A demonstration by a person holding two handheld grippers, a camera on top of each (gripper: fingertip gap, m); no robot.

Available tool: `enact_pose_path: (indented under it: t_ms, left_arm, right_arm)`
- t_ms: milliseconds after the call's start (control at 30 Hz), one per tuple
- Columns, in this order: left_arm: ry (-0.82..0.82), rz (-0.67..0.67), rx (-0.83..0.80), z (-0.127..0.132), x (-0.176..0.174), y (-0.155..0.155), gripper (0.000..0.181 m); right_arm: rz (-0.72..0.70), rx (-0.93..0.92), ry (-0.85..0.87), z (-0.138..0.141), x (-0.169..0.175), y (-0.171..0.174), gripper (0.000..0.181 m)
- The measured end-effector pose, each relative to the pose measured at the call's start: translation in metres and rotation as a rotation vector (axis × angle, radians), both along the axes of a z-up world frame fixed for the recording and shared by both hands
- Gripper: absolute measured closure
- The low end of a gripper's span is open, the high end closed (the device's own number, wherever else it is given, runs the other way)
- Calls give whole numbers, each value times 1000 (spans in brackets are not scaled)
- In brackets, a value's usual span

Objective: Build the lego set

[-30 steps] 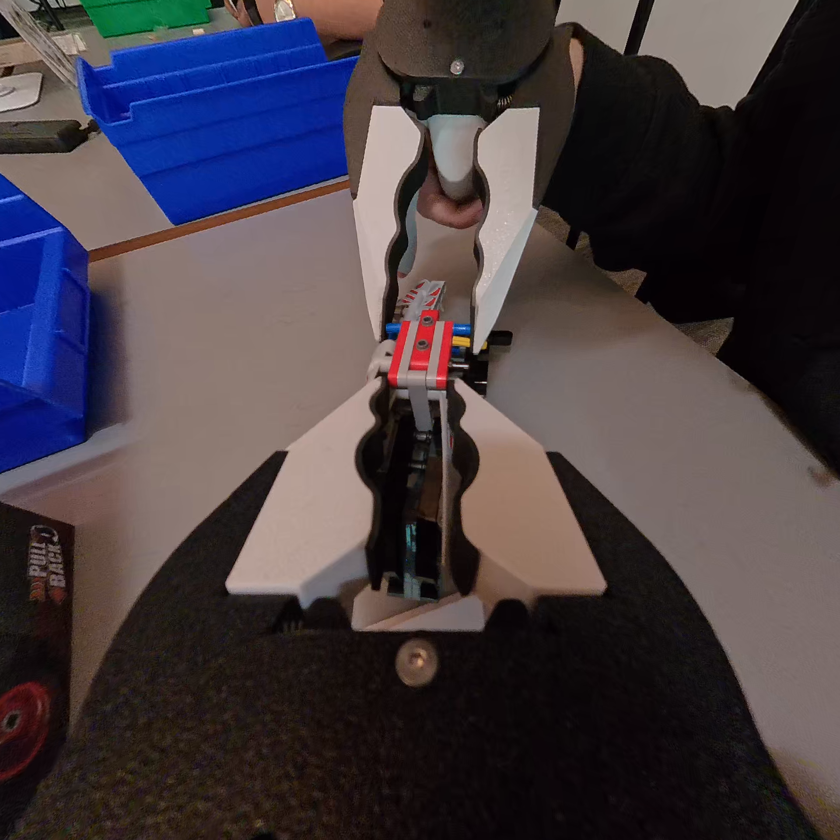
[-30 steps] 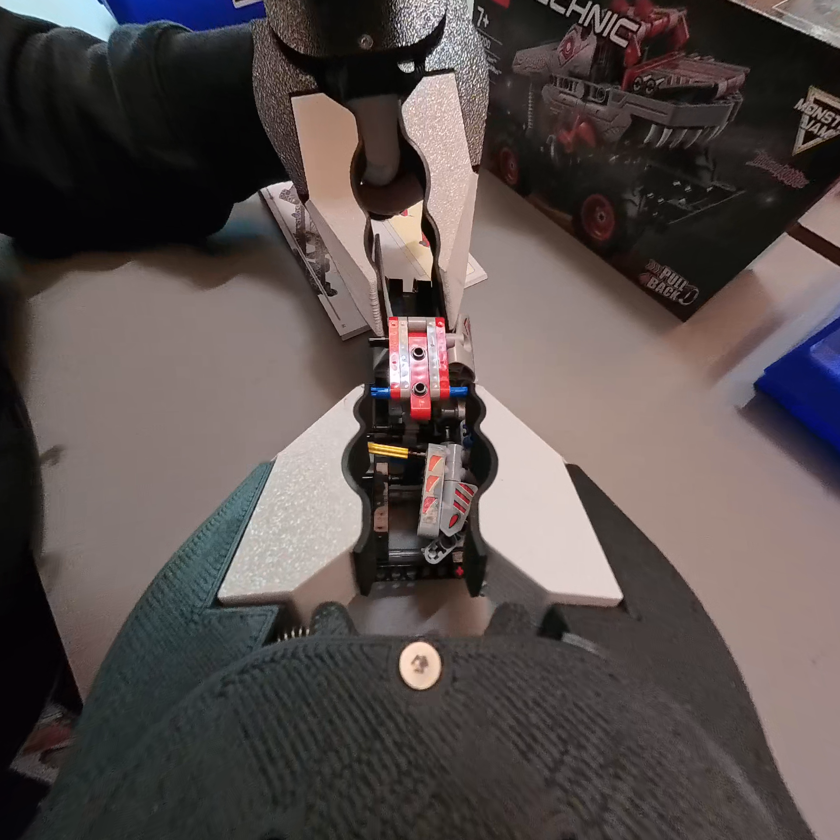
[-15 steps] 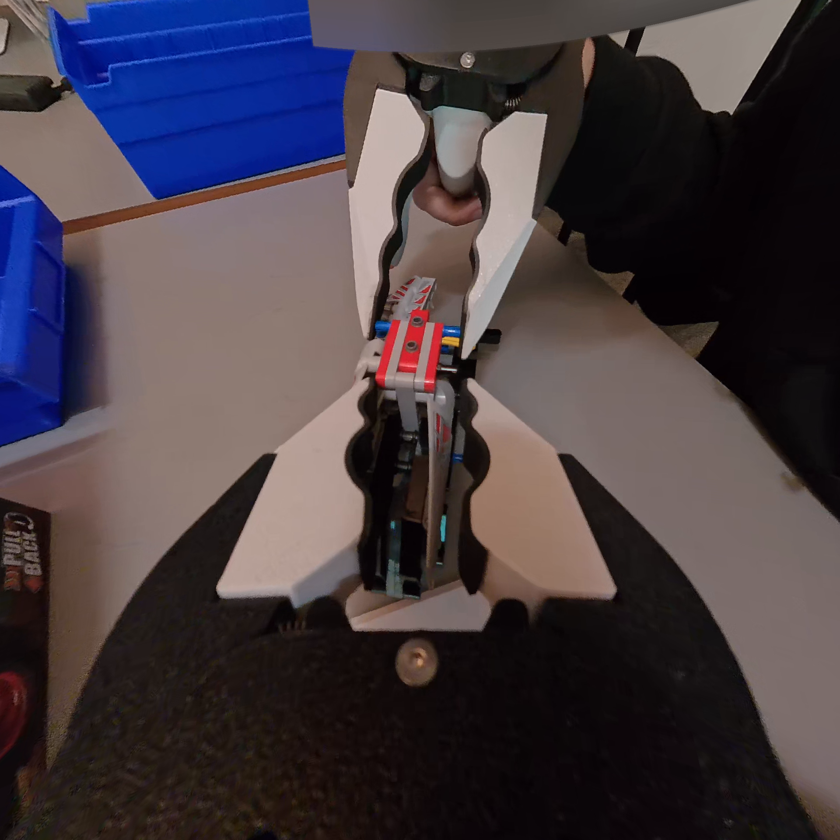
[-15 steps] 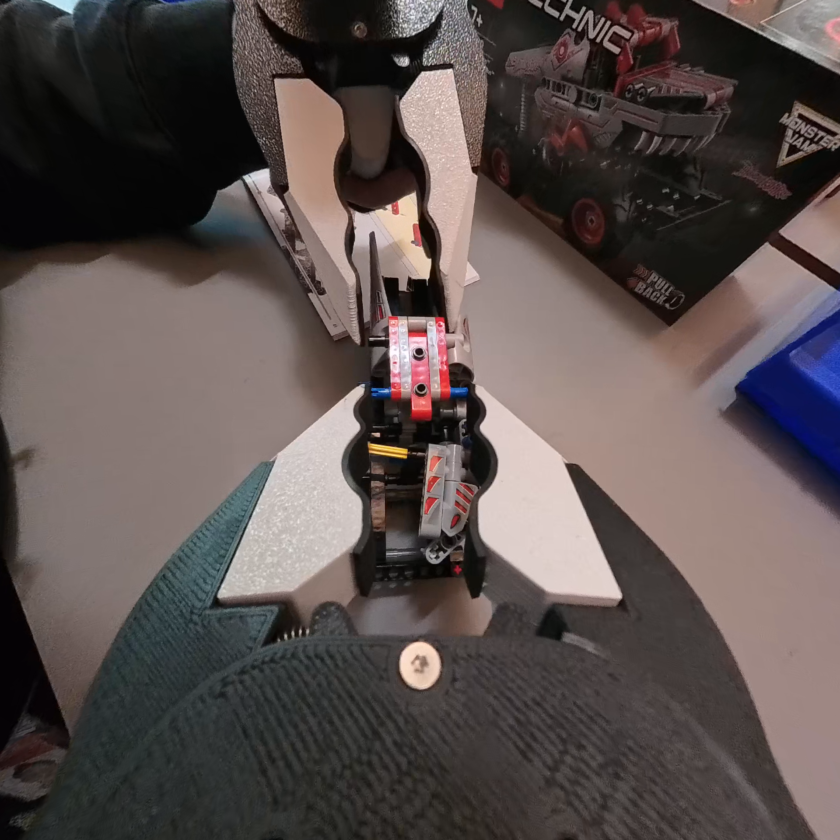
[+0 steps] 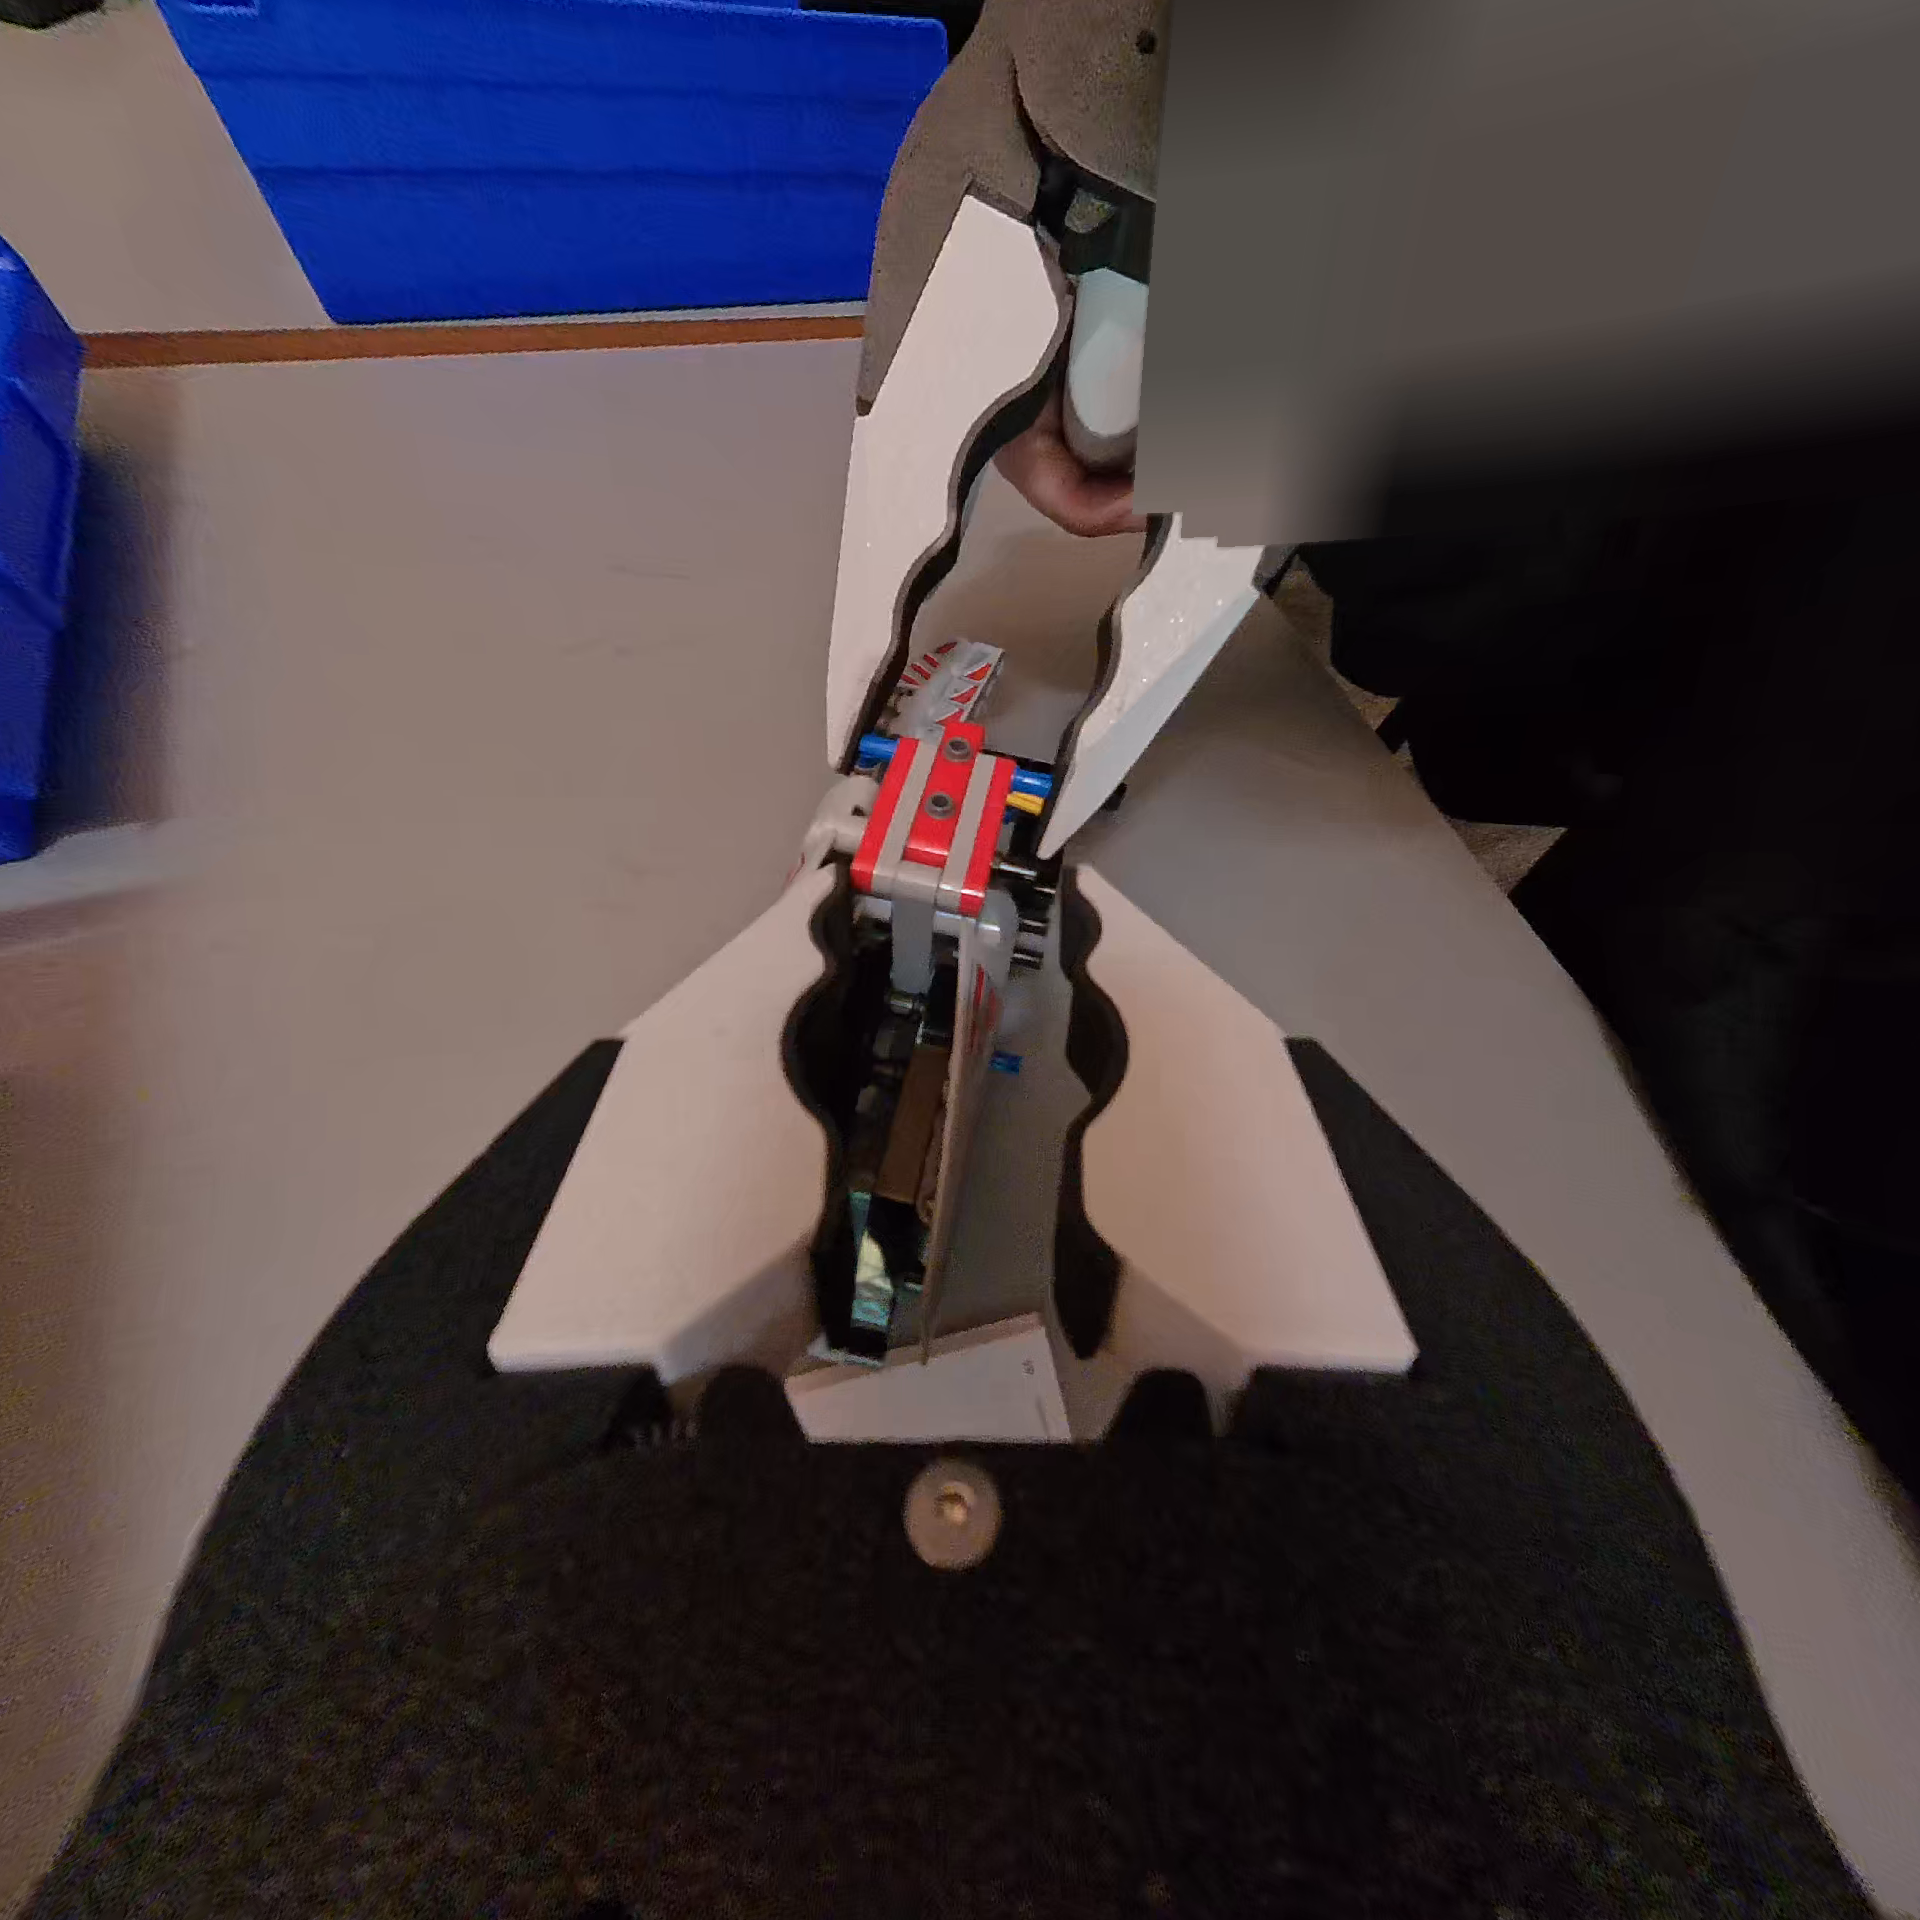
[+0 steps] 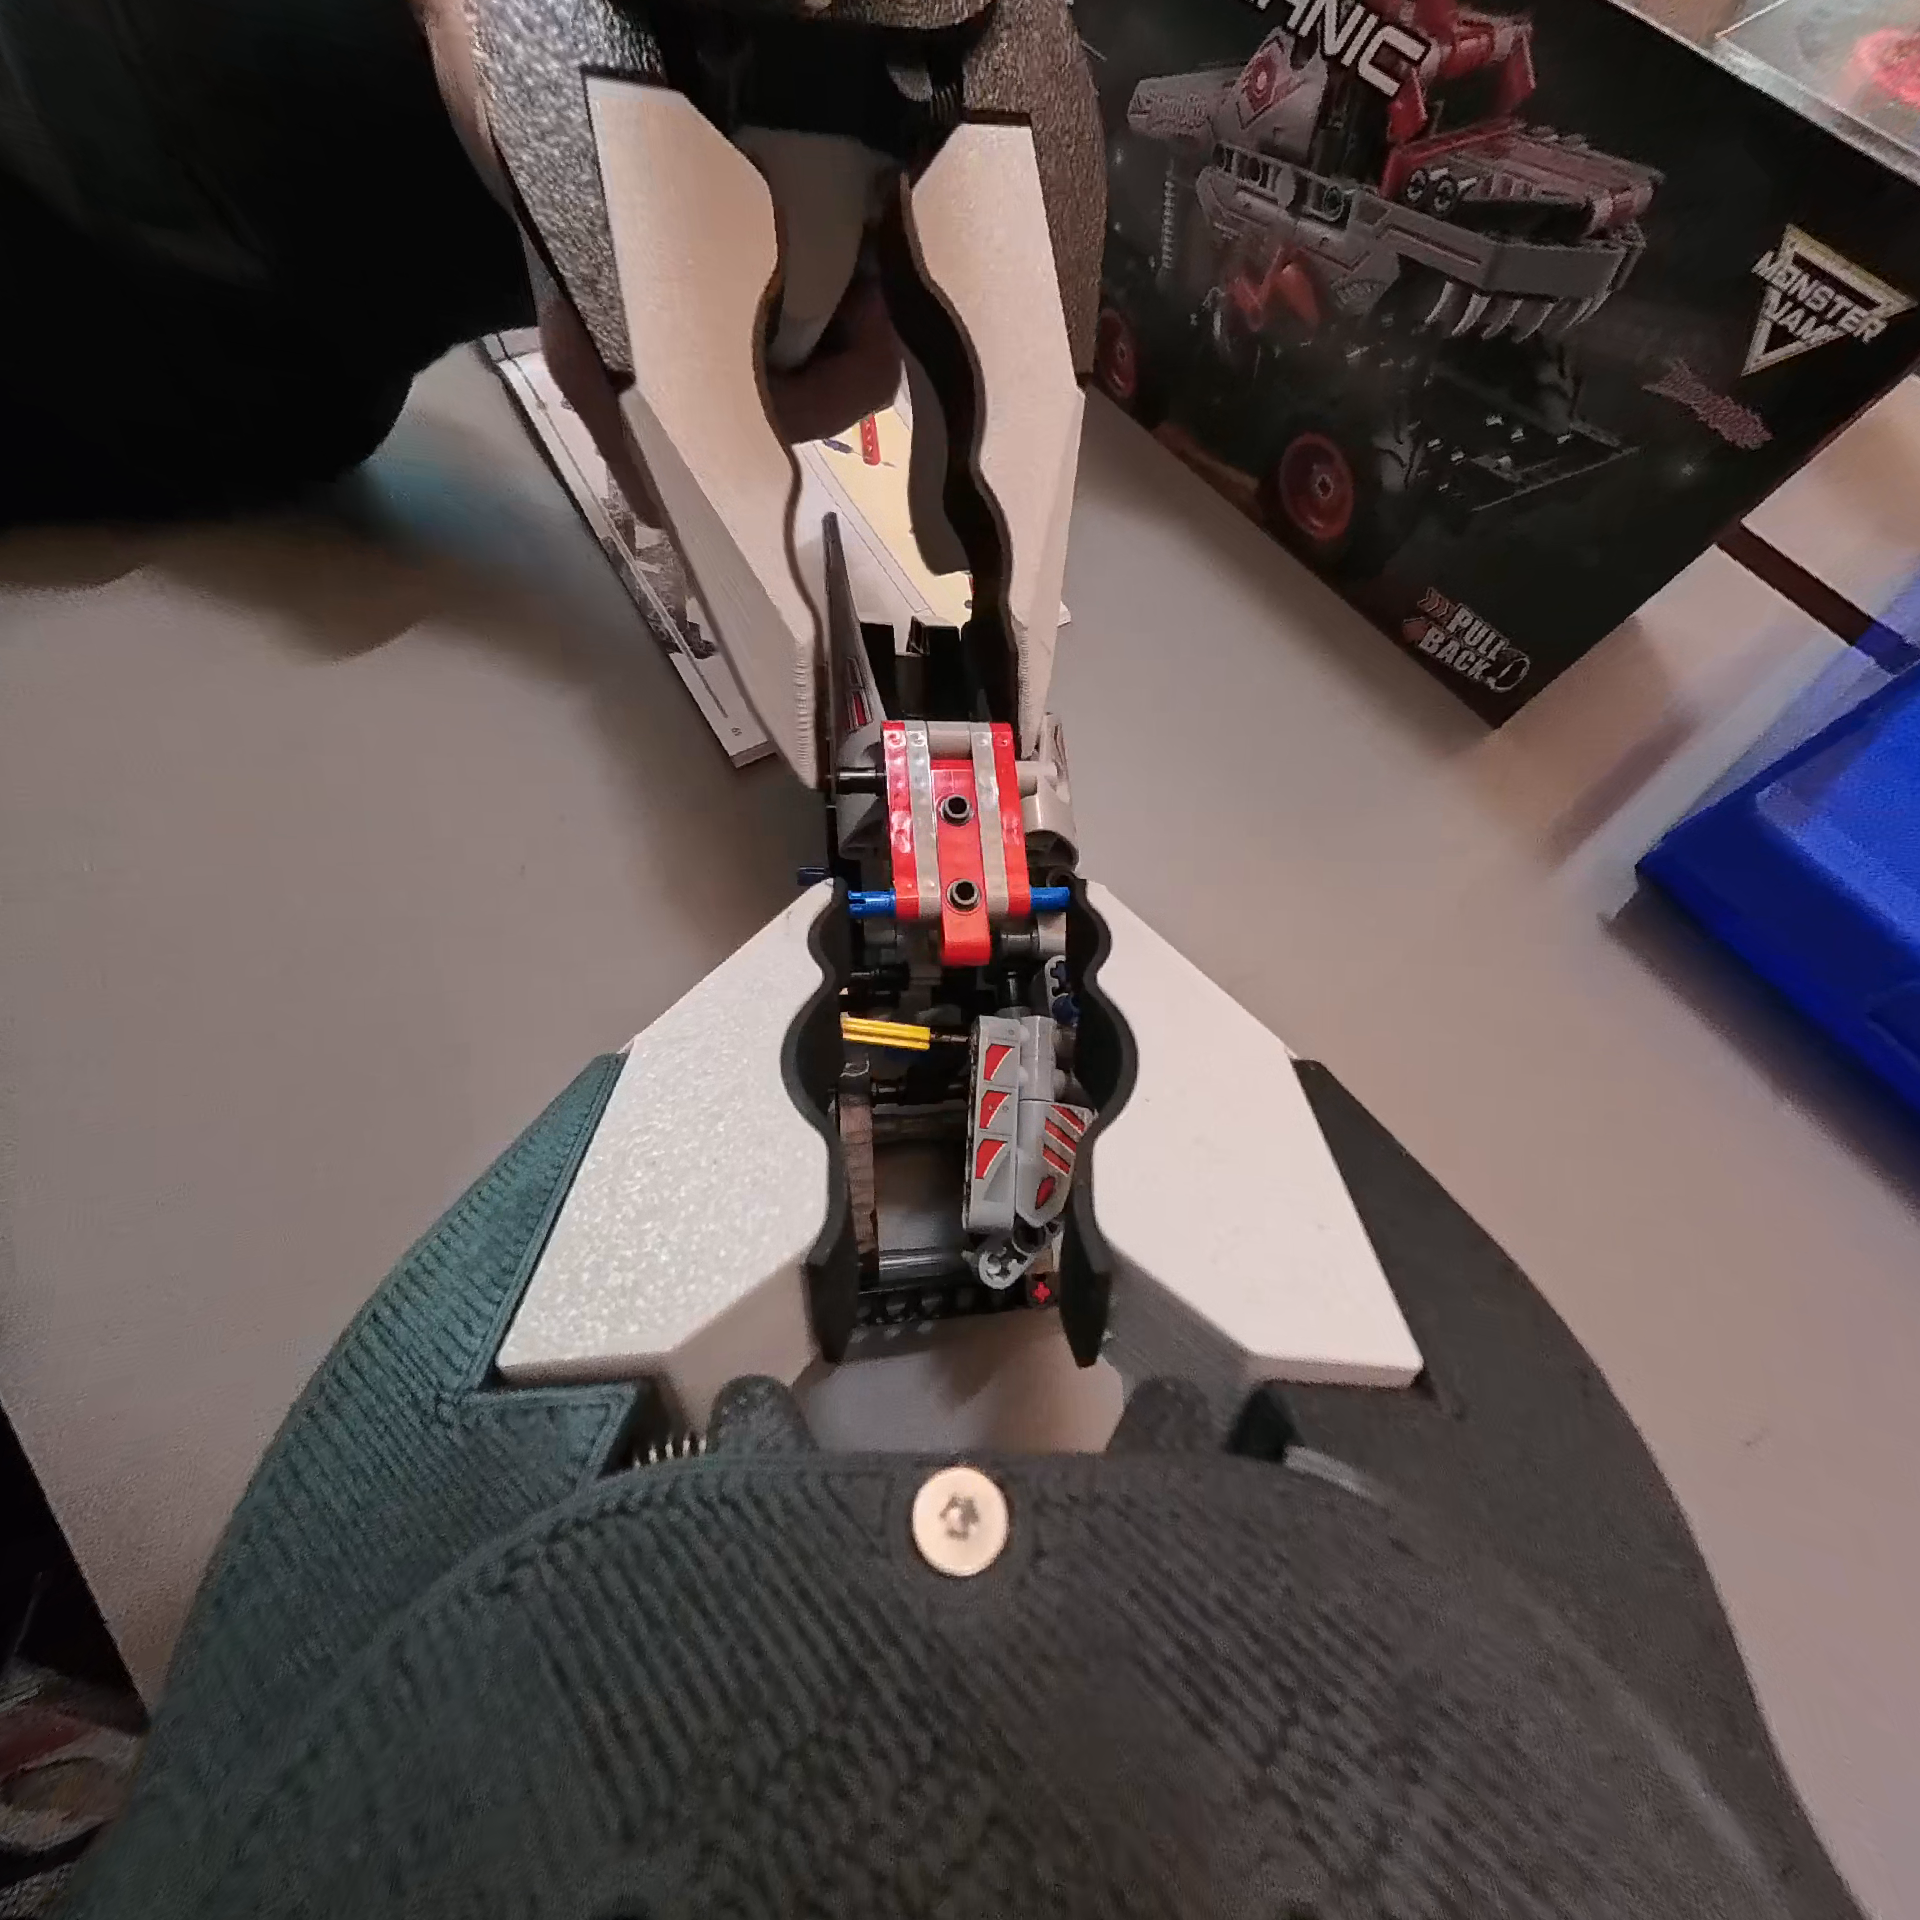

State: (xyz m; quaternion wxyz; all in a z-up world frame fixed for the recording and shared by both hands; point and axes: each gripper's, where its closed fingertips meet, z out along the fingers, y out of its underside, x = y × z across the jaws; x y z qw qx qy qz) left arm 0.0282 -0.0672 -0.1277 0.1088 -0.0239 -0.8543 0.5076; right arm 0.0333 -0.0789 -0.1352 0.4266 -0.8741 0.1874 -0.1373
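Note:
A partly built lego model (image 5: 935, 810), with a red and grey striped block on top, blue and yellow pins and a black frame, is held between both grippers just above the grey table (image 5: 416, 727). My left gripper (image 5: 943, 891) is shut on one end of it. My right gripper (image 6: 956, 909) is shut on the other end, where a grey panel with red stripes (image 6: 1023, 1132) lies between its fingers. The model also shows in the right wrist view (image 6: 956, 831). The two grippers face each other tip to tip. The model's underside is hidden.
Blue bins stand at the back (image 5: 571, 177) and far left (image 5: 31, 520) beyond a brown table edge (image 5: 468, 341). The dark set box (image 6: 1455, 364), an open instruction booklet (image 6: 644, 582) and another blue bin (image 6: 1818, 883) lie around. A person's dark sleeve (image 6: 208, 260) is at upper left. My two grippers' fingertips are within a few centimetres of each other.
Both grippers keep hold of the model. They have drawn closer together, each looming larger in the other's view. The left wrist view has swung so that the bins slide left.

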Motion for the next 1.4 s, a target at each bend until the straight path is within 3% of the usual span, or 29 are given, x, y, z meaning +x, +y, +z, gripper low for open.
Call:
enact_pose_path:
  t_ms: [767,933,1000,1200,1333,1400]
  left_arm:
    - [-23,9,-21,-1,3,-2,149]
    - [-114,-4,10,5,2,4,128]
    - [-157,52,0,18,10,11,121]
    - [-192,307,-55,49,23,57,126]
    - [-177,512,-61,45,23,109,131]
    - [-148,598,-57,36,19,136,132]
  right_arm:
    - [-15,3,5,-1,0,-2,141]
    - [-22,17,3,0,2,-2,141]
    - [-19,5,-6,0,1,-2,140]
    - [-9,16,-62,10,0,-6,121]
    - [34,119,-34,7,3,5,119]
    - [36,130,-58,5,8,8,132]
